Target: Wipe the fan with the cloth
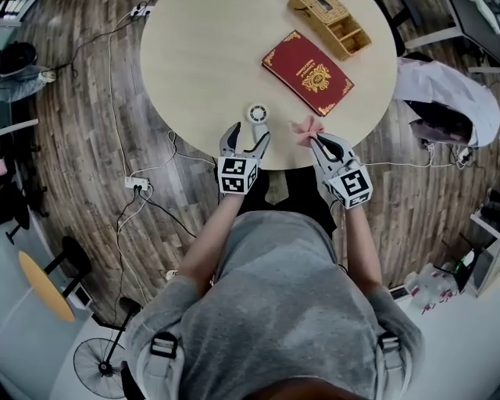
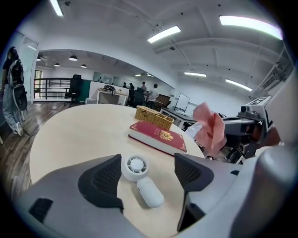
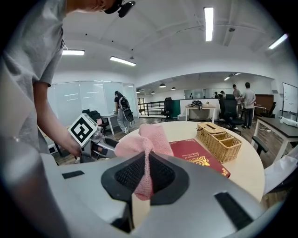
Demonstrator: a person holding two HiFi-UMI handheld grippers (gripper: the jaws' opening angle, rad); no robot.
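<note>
A small white hand-held fan [image 1: 257,117] lies flat on the round table [image 1: 203,62] near its front edge. My left gripper [image 1: 248,140] stands open just short of it, one jaw on each side of the handle [image 2: 150,193], touching neither. The fan's round head [image 2: 135,167] points away from me. My right gripper [image 1: 314,139] is shut on a pink cloth [image 1: 305,129], which bunches out past the pads [image 3: 144,144] above the table's edge, to the right of the fan.
A red book [image 1: 308,72] lies on the table beyond the cloth. A wicker organiser [image 1: 332,23] stands at the far right edge. Cables and a power strip [image 1: 137,184] lie on the wooden floor to the left. The table's left part is bare.
</note>
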